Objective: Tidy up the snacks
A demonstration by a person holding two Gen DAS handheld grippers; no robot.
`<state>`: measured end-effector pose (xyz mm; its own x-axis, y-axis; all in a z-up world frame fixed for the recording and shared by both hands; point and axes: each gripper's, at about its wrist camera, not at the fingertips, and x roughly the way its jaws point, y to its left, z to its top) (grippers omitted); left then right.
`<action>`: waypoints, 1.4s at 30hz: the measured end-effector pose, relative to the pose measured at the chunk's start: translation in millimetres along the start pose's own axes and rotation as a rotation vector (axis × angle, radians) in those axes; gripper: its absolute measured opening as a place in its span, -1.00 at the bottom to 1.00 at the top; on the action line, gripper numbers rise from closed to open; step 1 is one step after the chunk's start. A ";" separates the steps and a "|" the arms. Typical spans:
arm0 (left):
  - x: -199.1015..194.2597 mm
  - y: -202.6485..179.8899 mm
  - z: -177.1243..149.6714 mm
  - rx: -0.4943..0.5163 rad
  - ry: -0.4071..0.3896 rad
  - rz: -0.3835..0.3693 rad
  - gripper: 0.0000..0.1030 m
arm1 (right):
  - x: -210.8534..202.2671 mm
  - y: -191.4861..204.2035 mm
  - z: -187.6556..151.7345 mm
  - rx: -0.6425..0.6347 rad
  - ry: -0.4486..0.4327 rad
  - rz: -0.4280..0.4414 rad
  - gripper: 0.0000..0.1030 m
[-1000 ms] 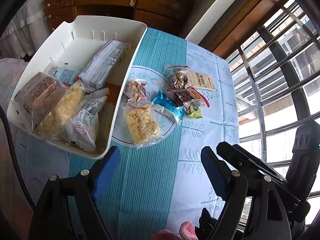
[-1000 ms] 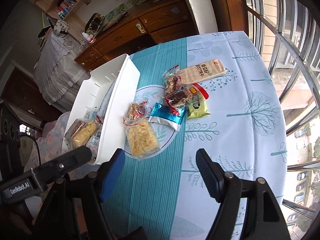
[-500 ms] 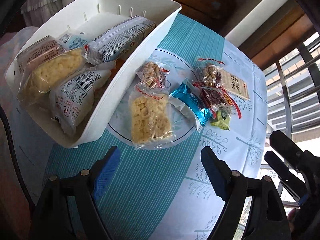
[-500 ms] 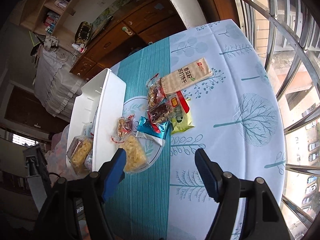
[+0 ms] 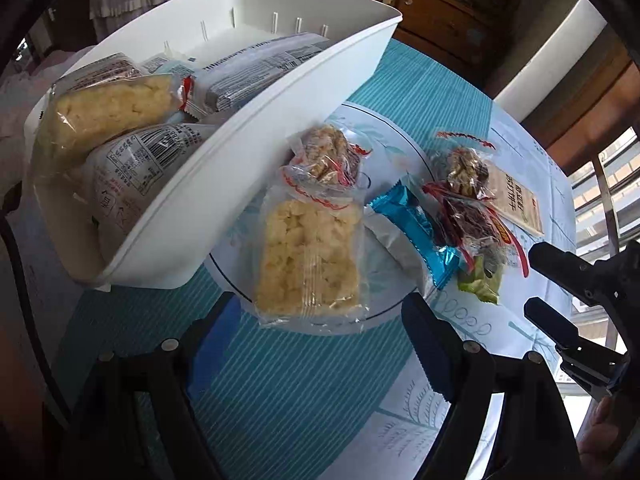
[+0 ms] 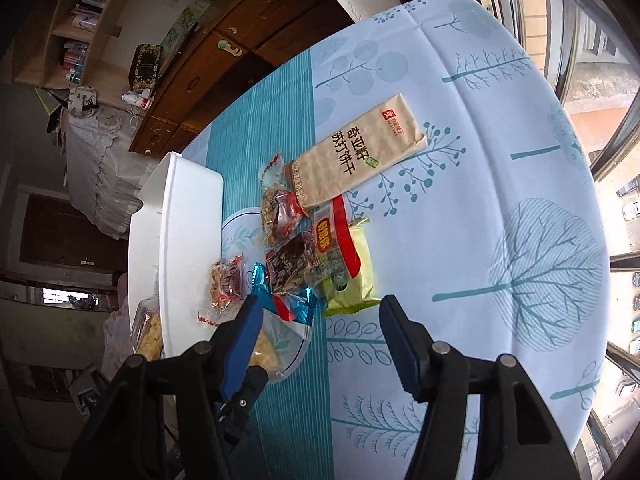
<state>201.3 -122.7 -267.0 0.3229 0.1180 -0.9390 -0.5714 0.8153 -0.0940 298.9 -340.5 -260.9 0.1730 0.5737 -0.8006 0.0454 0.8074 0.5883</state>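
Note:
A white bin (image 5: 240, 168) at the left holds several wrapped snacks. Beside it on the table lie a clear pack of puffed rice cake (image 5: 308, 256), a small nut pack (image 5: 324, 156), a blue wrapper (image 5: 416, 236), a dark red pack (image 5: 468, 216), a green pack (image 5: 480, 280) and a beige cracker pack (image 5: 516, 200). My left gripper (image 5: 316, 332) is open and empty just in front of the rice cake. My right gripper (image 6: 320, 332) is open and empty, its left finger over the blue wrapper (image 6: 288, 300), near the green pack (image 6: 356, 276) and the cracker pack (image 6: 356, 156).
The round table has a teal striped and tree-print cloth (image 6: 520, 240). A wooden dresser (image 6: 240, 52) stands behind it and a barred window (image 5: 612, 184) at the right. The right gripper's body (image 5: 580, 292) shows at the right edge of the left wrist view.
Both grippers have moved forward and down toward the loose snacks. The left one has closed in on the rice cake; the right one now reaches the blue wrapper. Both stay open.

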 end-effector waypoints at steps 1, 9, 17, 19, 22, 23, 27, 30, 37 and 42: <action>1.5 0.8 0.6 -0.004 -0.010 0.011 0.59 | 5.1 -1.4 1.3 0.004 0.010 0.002 0.12; 19.0 8.0 5.9 -0.053 -0.024 0.070 0.59 | 25.5 -4.5 9.2 -0.008 0.000 0.019 -0.16; 36.7 4.8 5.3 -0.043 0.023 0.088 0.58 | 26.5 -10.7 13.4 0.010 -0.005 0.041 -0.67; 40.8 7.0 7.7 -0.052 0.039 0.088 0.58 | 23.6 -12.7 15.1 0.006 -0.011 0.069 -0.85; 50.8 7.5 14.1 -0.059 0.058 0.110 0.58 | 19.0 -8.5 15.8 -0.020 -0.022 0.083 -0.96; 52.4 7.9 14.5 -0.058 0.060 0.113 0.57 | 16.6 -6.2 15.2 -0.028 -0.030 0.090 -0.97; 53.8 8.0 18.9 -0.051 0.057 0.110 0.30 | 8.2 4.2 13.1 -0.064 -0.033 0.098 -0.98; 51.7 5.3 23.3 -0.039 0.074 0.108 0.19 | 2.2 8.8 11.9 -0.081 -0.038 0.101 -0.98; 54.4 11.1 27.7 -0.032 0.117 0.100 0.18 | -17.5 10.0 7.2 -0.093 -0.051 0.109 -0.99; 54.2 10.3 28.0 -0.008 0.148 0.102 0.17 | -31.2 12.6 2.5 -0.096 -0.072 0.111 -0.99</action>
<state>234.0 -92.1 -309.6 0.1487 0.1146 -0.9822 -0.6016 0.7988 0.0021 296.5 -348.6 -228.2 0.2419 0.6512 -0.7193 -0.0718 0.7513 0.6560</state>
